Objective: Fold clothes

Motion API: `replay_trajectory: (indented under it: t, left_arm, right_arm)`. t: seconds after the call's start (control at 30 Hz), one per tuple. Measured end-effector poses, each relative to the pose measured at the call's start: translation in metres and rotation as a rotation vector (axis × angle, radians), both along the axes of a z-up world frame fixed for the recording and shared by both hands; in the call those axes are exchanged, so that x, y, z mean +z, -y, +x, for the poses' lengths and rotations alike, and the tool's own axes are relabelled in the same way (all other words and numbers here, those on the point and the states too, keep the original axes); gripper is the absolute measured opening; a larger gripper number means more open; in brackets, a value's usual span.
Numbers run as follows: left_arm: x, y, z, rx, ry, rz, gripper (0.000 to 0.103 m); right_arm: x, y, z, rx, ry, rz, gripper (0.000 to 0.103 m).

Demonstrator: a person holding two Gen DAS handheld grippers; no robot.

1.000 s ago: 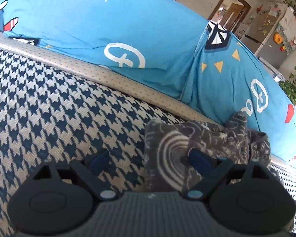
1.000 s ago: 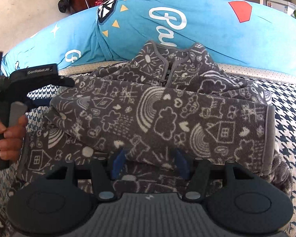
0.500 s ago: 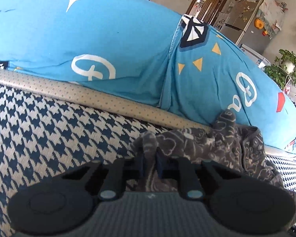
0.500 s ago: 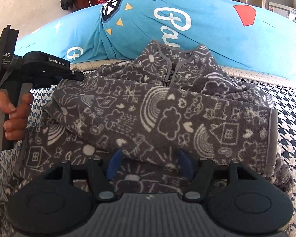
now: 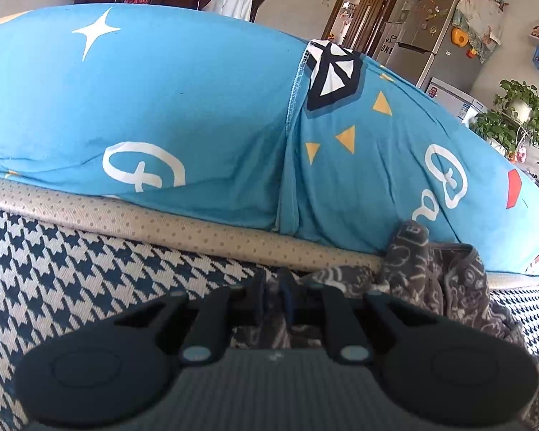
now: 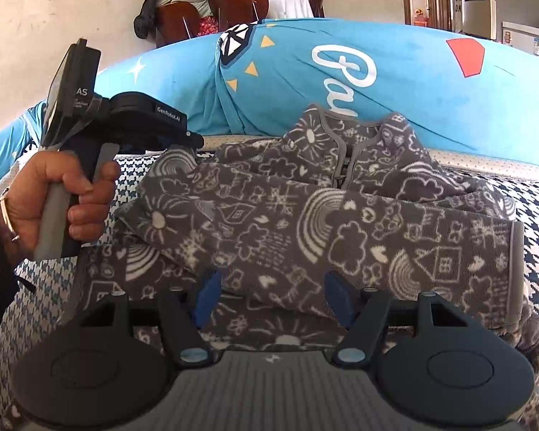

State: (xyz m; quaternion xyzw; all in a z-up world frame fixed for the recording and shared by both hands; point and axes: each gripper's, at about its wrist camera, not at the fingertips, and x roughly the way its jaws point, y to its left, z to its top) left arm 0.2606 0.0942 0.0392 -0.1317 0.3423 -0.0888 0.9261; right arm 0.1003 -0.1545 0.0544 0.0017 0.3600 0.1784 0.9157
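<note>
A dark grey fleece garment (image 6: 305, 215) with white doodle print lies crumpled on the houndstooth cover, its zipped collar toward the blue pillow. My left gripper (image 5: 275, 287) is shut on a pinch of the garment's (image 5: 431, 276) left edge. The right wrist view shows the same left gripper (image 6: 192, 140) at the garment's far left corner, held by a person's hand (image 6: 54, 201). My right gripper (image 6: 272, 296) stands open low over the near hem. A fold of fabric lies between its blue pads (image 6: 208, 292) without being pressed.
A long blue printed pillow (image 5: 197, 107) runs along the back behind a beige dotted strip (image 5: 161, 222). The blue-and-white houndstooth cover (image 5: 72, 269) spreads to the left of the garment. Chairs, a fridge (image 5: 438, 36) and plants stand far behind.
My left gripper went from open around the garment's edge to shut on it, then moved sideways with the fabric. My right gripper's jaws widened slightly and stayed in place.
</note>
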Motion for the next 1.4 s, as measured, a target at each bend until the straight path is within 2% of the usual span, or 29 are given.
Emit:
replay_trajectory:
  t: [0.1, 0.23, 0.33, 0.5, 0.67, 0.77, 0.93, 1.07, 1.33, 1.4]
  left_arm:
    - [0.002, 0.0, 0.004, -0.012, 0.006, -0.012, 0.009]
    - [0.008, -0.002, 0.007, -0.053, -0.025, -0.044, 0.009]
    - [0.014, -0.002, 0.004, -0.063, -0.039, -0.001, 0.011]
    - [0.017, -0.013, -0.004, -0.017, -0.073, -0.002, 0.035]
    - [0.014, -0.028, -0.016, -0.001, -0.121, -0.018, 0.045]
    - [0.007, -0.037, -0.021, -0.009, -0.159, -0.055, 0.048]
    - [-0.01, -0.037, -0.016, -0.066, -0.235, -0.129, 0.048]
    - [-0.012, -0.035, -0.014, -0.092, -0.239, -0.132, 0.045]
    - [-0.012, -0.036, -0.01, -0.099, -0.241, -0.109, 0.038]
    - [-0.012, -0.034, -0.009, -0.104, -0.241, -0.099, 0.033]
  right_arm:
    - [0.002, -0.001, -0.001, 0.016, 0.02, 0.025, 0.064]
    - [0.008, -0.009, -0.004, 0.078, 0.067, 0.049, 0.063]
    - [0.012, -0.017, -0.007, 0.123, 0.089, 0.066, 0.058]
    - [0.017, -0.028, -0.013, 0.181, 0.122, 0.068, 0.044]
    - [0.02, -0.041, -0.017, 0.234, 0.147, 0.088, 0.03]
    - [0.019, -0.049, -0.015, 0.256, 0.155, 0.096, 0.027]
    - [0.016, -0.068, -0.011, 0.294, 0.176, 0.088, 0.026]
    - [0.011, -0.086, -0.006, 0.313, 0.182, 0.064, 0.025]
    - [-0.007, -0.119, 0.003, 0.361, 0.245, -0.088, 0.026]
    - [-0.012, -0.125, 0.003, 0.376, 0.264, -0.127, 0.026]
